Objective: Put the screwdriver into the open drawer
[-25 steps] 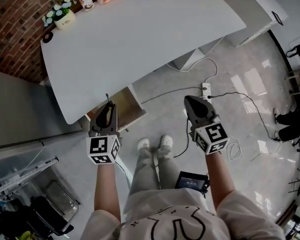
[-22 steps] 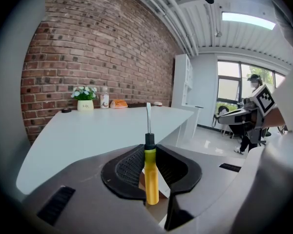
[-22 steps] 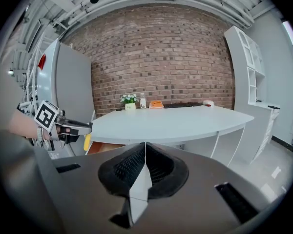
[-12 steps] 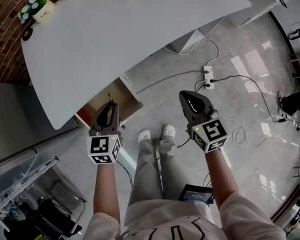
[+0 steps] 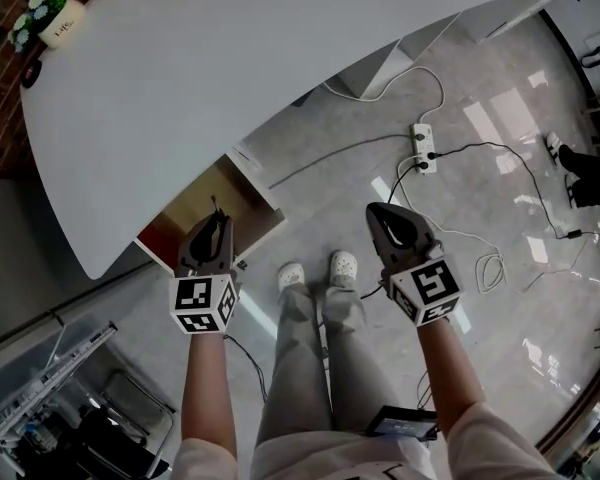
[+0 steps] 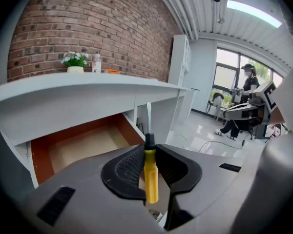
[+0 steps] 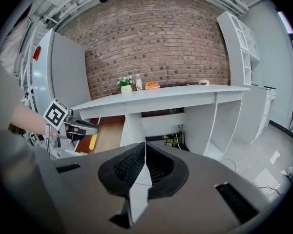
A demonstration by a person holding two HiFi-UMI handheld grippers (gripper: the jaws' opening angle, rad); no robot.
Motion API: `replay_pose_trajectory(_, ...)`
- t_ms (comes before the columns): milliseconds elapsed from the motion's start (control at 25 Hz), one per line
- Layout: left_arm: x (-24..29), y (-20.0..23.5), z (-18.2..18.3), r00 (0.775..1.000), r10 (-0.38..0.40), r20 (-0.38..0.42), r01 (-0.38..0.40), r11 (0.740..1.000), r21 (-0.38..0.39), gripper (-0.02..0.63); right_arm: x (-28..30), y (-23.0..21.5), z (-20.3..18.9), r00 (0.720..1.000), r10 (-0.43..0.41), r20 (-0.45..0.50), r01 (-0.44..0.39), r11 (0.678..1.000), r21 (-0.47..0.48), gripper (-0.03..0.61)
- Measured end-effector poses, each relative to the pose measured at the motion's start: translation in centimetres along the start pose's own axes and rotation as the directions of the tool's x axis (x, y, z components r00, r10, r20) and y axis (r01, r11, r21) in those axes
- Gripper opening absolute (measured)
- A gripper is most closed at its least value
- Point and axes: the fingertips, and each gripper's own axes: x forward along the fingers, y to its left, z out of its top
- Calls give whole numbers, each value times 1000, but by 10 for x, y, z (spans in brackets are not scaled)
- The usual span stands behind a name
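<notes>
One screwdriver (image 6: 151, 174); one open drawer (image 6: 83, 145)

White desk (image 5: 230, 58); flower pot (image 5: 62, 32) on it; power strip (image 5: 424, 148) on floor.

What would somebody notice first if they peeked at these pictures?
Probably the yellow-handled screwdriver, pinched in the left gripper with its blade sticking out past the tips. Just beyond it, the open drawer gapes under the white desk, wooden inside. The right gripper is shut and empty.
</notes>
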Motion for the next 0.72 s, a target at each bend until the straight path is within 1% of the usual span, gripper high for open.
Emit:
replay_pose_trajectory(160,19,8,-18,999,-23,-47,19,997,-78,81,11,2,-15,1000,11,-13,-11,1000,-16,21)
replay_pose_trajectory(240,29,12,-27,995,-32,-91,24,996,-86,81,15,2,-21,1000,14,-16,-15,1000,-14,21)
replay_pose_trajectory(320,40,14,-37,987,-42,-154,31,997,-72,81,18,2,-25,1000,15,-15,-16,1000,-8,21)
replay_pose_trajectory(520,68,14,-58,955,-73,-287,72,997,-15,81,17,2,-38,1000,18,-26,-17,1000,6,21)
replay_pose_trajectory(600,76,16,-66,937,-84,-339,85,996,-14,81,17,2,-43,999,18,-34,-17,1000,5,21)
replay_pose_trajectory(720,87,21,-81,904,-77,-421,87,996,5,81,20,-2,-51,999,10,-43,-10,1000,5,21)
